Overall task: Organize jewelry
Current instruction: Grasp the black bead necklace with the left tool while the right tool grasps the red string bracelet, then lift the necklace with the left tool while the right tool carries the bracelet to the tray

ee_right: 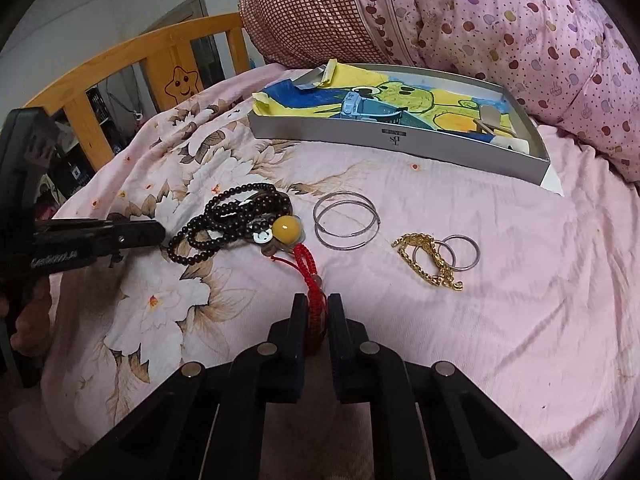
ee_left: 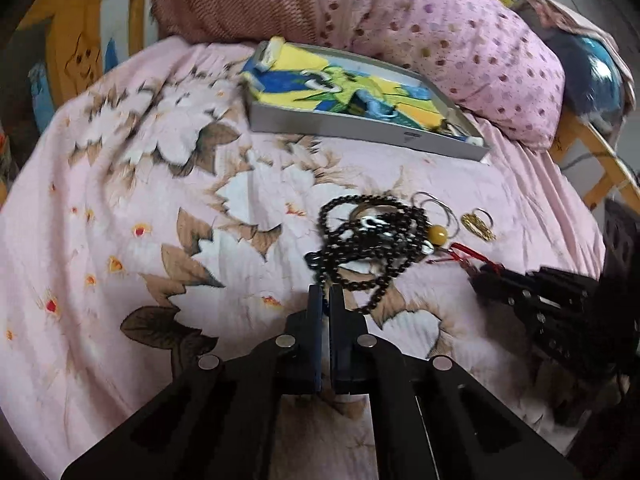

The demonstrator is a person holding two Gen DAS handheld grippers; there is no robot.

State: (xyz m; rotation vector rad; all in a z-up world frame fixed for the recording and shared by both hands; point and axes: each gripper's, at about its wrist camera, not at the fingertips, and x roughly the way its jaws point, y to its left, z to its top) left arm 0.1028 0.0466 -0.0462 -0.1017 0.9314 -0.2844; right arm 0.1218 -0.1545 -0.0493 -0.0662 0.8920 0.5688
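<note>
The dark bead necklace (ee_right: 224, 216) lies heaped on the flowered pink bedsheet (ee_right: 500, 320), and its left end is pinched between the nearly closed fingers of the left gripper (ee_left: 326, 290), apparently so that the strand can be drawn out of the tangle. Its red braided cord (ee_right: 310, 276), below the amber bead (ee_right: 286, 226), is clamped between the fingers of the right gripper (ee_right: 316, 304), probably to anchor that end while the two are pulled apart. Further right, two silver bangles (ee_right: 346, 220), a gold chain (ee_right: 430, 258) and two smaller rings (ee_right: 460, 254) lie loose, untouched. Behind them the open grey box (ee_right: 400, 136), lined with a cartoon-printed cloth, is judged the destination; a small mark is printed upside down on its front wall, illegible.
</note>
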